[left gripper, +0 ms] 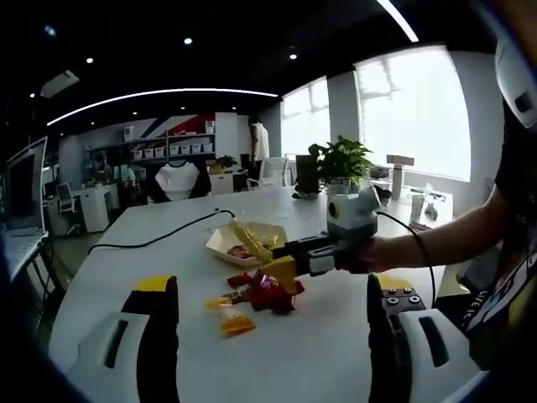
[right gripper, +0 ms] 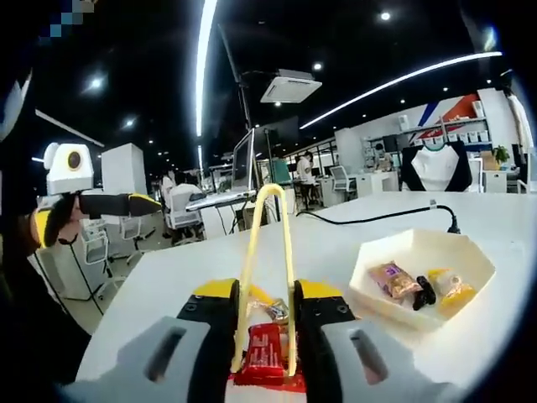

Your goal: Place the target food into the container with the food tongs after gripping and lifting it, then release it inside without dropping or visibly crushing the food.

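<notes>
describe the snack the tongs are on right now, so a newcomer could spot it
On the white table, in front of the white hexagonal tray, lies a small pile of wrapped snacks. The right gripper holds yellow tongs whose arms straddle a flat red packet; it is the red one, unlike the yellow wrappers beside it.

No readable text anywhere; print on the red snack packet (right gripper: 263,357) and on the person's sleeve is too blurred.

Pretty clearly an open-plan office. Long white surface (left gripper: 336,336), grey office chairs (right gripper: 180,210), computer monitor (right gripper: 244,159), storage shelves (left gripper: 168,149), strip ceiling lights (right gripper: 204,50).
</notes>
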The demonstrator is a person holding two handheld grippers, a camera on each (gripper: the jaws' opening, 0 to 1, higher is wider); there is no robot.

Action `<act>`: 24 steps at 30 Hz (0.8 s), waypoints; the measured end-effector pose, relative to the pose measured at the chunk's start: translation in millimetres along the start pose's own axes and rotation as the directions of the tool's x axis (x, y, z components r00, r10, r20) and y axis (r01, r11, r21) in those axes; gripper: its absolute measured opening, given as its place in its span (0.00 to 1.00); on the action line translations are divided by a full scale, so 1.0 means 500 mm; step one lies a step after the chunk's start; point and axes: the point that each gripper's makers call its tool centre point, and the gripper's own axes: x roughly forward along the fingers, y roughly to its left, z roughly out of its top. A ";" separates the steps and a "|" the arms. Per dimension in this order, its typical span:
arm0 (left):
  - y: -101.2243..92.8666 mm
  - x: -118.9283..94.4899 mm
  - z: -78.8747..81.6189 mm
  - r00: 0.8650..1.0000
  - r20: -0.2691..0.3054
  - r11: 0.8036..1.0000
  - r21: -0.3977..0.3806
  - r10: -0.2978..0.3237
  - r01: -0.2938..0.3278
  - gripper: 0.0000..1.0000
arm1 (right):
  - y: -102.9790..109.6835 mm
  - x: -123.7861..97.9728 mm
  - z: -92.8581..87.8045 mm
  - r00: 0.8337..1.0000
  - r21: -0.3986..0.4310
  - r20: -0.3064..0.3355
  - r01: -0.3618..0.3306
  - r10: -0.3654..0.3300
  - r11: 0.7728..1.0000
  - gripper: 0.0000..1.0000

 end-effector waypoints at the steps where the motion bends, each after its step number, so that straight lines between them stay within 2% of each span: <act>1: 0.000 0.000 0.000 1.000 0.000 1.000 -0.001 0.000 0.000 0.99 | 0.000 -0.002 -0.002 1.000 -0.022 0.003 0.004 -0.004 1.000 0.19; 3: 0.001 0.000 0.001 1.000 -0.001 1.000 0.002 0.000 0.000 0.99 | 0.000 -0.007 0.017 1.000 -0.050 0.023 -0.007 0.008 0.999 0.00; 4: 0.001 -0.001 0.002 1.000 0.000 1.000 0.004 0.001 -0.001 0.98 | 0.007 -0.004 0.037 0.998 0.020 0.068 -0.016 0.015 1.000 0.00; 5: 0.001 0.000 0.003 1.000 0.001 1.000 0.004 0.001 -0.001 0.98 | 0.001 -0.016 0.055 0.997 0.053 0.069 -0.023 0.020 0.998 0.00; 6: 0.002 0.000 0.002 1.000 0.000 1.000 0.004 0.001 -0.001 0.98 | -0.003 -0.022 0.062 0.998 0.036 0.061 -0.004 0.002 0.999 0.00; 7: 0.003 0.000 0.001 1.000 -0.003 1.000 0.002 0.003 -0.003 0.98 | -0.008 -0.029 0.059 1.000 -0.004 0.013 0.020 -0.020 1.000 0.00; 8: 0.003 0.001 0.000 1.000 -0.006 1.000 0.000 0.003 -0.003 0.98 | -0.011 -0.034 0.066 1.000 -0.053 0.005 0.024 -0.023 0.998 0.00; 10: 0.002 0.005 -0.003 1.000 -0.008 1.000 -0.003 -0.001 0.001 0.98 | -0.009 -0.047 0.086 0.999 -0.002 0.029 0.015 -0.015 1.000 0.00; 11: 0.002 0.007 -0.006 1.000 -0.007 1.000 -0.007 -0.004 0.004 0.98 | -0.005 -0.060 0.100 1.000 -0.011 0.026 0.018 -0.017 1.000 0.00; 12: 0.002 0.011 -0.013 1.000 -0.007 1.000 -0.015 -0.007 0.007 0.97 | -0.009 -0.055 0.089 1.000 -0.038 0.024 0.016 -0.015 0.999 0.00; 15: 0.002 0.017 -0.030 0.999 -0.028 0.999 -0.042 -0.018 0.017 0.96 | 0.003 -0.068 0.095 1.000 -0.046 0.003 0.008 -0.008 0.999 0.00; 20: 0.011 0.024 -0.052 0.998 -0.060 0.999 -0.024 -0.035 0.034 0.95 | 0.007 -0.080 0.077 0.998 -0.069 -0.067 0.014 -0.018 0.997 0.00; 23: 0.025 0.028 -0.060 0.995 -0.079 0.998 -0.008 -0.056 0.055 0.92 | 0.011 -0.126 0.087 0.997 -0.071 -0.068 0.022 -0.027 0.997 0.00; 24: 0.031 0.030 -0.059 0.994 -0.083 0.997 -0.007 -0.077 0.077 0.91 | 0.014 -0.103 0.086 0.997 -0.063 -0.063 0.030 -0.034 0.998 0.00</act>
